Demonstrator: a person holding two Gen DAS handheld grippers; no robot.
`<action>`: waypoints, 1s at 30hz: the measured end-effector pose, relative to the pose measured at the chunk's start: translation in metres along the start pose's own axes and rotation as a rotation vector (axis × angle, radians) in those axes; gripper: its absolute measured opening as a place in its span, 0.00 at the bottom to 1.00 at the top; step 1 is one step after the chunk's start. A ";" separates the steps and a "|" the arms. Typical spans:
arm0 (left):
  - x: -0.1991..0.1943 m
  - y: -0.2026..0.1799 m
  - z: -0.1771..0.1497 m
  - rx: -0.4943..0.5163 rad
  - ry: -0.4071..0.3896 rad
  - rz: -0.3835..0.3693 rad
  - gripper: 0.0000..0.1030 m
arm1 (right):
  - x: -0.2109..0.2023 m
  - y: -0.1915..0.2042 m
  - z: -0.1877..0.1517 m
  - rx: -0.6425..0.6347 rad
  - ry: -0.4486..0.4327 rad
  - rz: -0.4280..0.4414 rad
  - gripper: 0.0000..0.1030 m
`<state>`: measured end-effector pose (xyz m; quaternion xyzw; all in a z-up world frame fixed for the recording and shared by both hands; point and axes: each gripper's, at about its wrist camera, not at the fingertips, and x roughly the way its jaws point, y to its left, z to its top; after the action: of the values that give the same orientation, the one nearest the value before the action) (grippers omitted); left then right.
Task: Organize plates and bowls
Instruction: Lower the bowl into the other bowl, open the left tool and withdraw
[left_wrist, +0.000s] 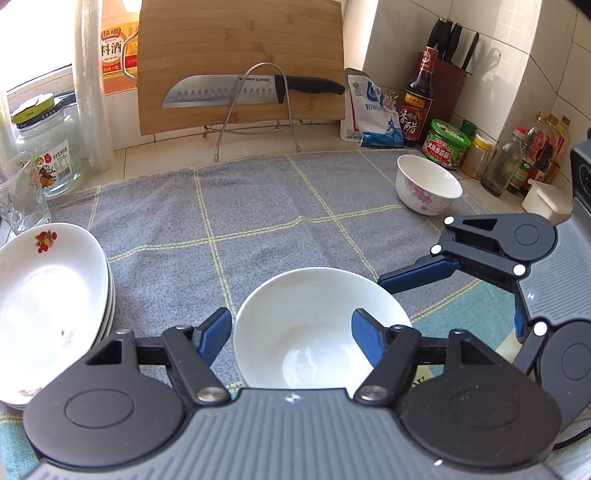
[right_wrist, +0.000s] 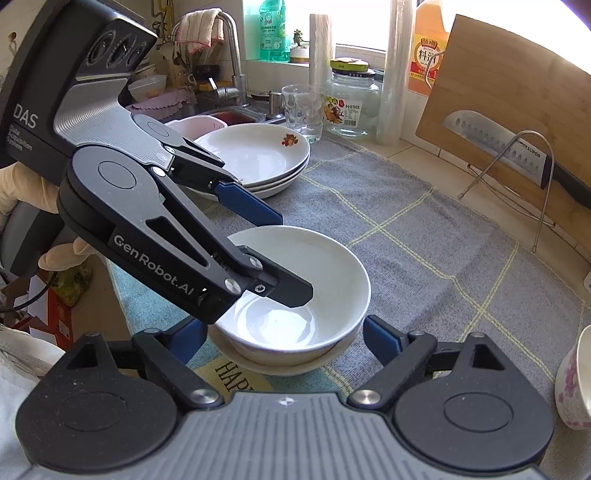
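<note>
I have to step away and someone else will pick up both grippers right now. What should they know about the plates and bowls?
Left gripper: open, one finger inside the white bowl, the other outside its rim; not clamped.
Right gripper: open, just short of the same bowl, holding nothing.
That bowl sits nested in a second one on the grey cloth.
Plates: stacked at the cloth's left edge, apparently done.
Left: the floral bowl, standing alone at far right, probably joins the bowl stack.
</note>
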<state>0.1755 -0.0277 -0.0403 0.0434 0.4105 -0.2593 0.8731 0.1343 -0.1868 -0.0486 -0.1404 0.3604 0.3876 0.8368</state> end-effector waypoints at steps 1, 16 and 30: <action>-0.001 0.001 0.000 0.000 -0.004 0.004 0.70 | -0.003 0.000 0.001 0.002 -0.013 0.007 0.98; -0.010 0.016 -0.007 -0.030 -0.015 0.072 0.73 | -0.007 -0.015 -0.002 0.073 -0.029 -0.028 0.99; -0.018 0.019 -0.013 -0.076 -0.038 0.095 0.74 | -0.007 -0.013 -0.006 0.063 -0.017 -0.042 0.99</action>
<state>0.1661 0.0001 -0.0380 0.0245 0.4010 -0.2024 0.8931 0.1379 -0.2026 -0.0486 -0.1179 0.3622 0.3596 0.8518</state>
